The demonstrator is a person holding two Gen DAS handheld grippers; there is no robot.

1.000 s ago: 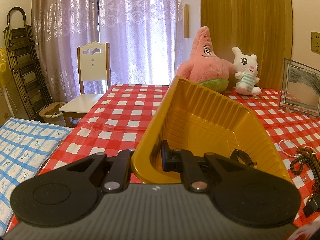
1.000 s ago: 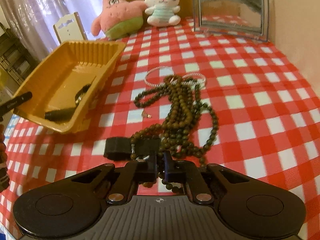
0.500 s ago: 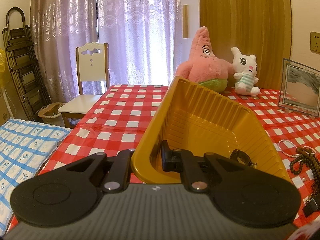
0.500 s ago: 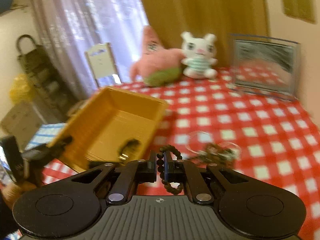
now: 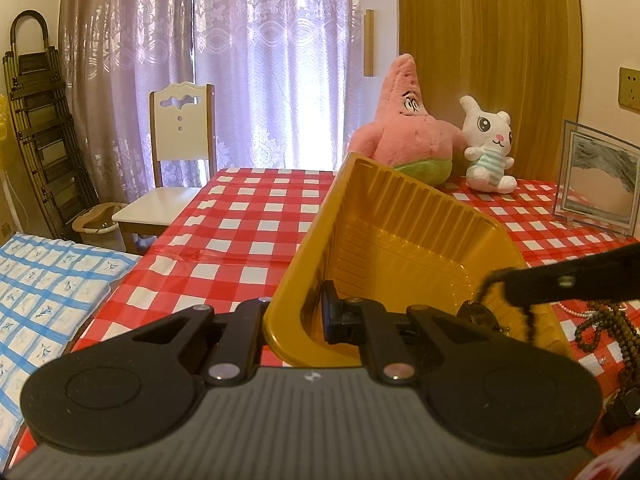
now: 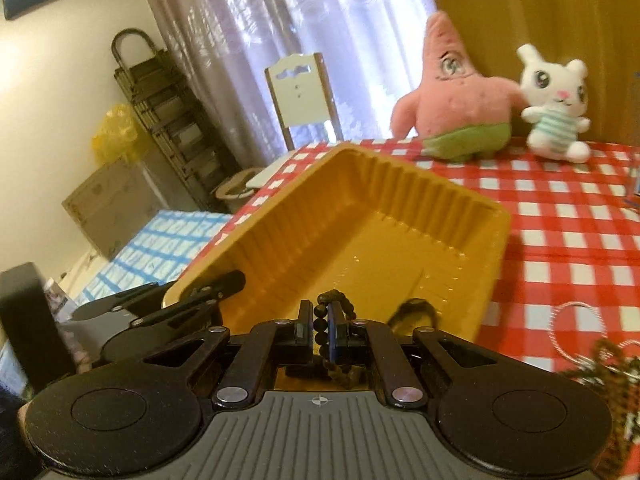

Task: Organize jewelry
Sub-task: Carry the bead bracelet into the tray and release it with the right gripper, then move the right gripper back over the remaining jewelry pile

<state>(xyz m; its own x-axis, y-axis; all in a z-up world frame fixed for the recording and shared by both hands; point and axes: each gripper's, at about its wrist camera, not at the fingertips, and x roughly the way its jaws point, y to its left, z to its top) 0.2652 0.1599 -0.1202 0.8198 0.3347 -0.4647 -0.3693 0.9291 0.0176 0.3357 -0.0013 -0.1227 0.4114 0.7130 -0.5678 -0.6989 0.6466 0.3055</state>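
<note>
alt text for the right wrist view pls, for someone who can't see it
The right gripper is shut on a dark bead bracelet and holds it over the near end of a tilted yellow tray. The left gripper clamps the tray's near left rim. The tray is on a red checked tablecloth, two plush toys behind it.

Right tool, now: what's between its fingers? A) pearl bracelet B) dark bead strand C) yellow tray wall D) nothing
B: the right tool is shut on a dark bead strand, held over the yellow tray; the tray's near wall is clamped by the left tool instead, and the pearl bracelet lies on the table.
</note>
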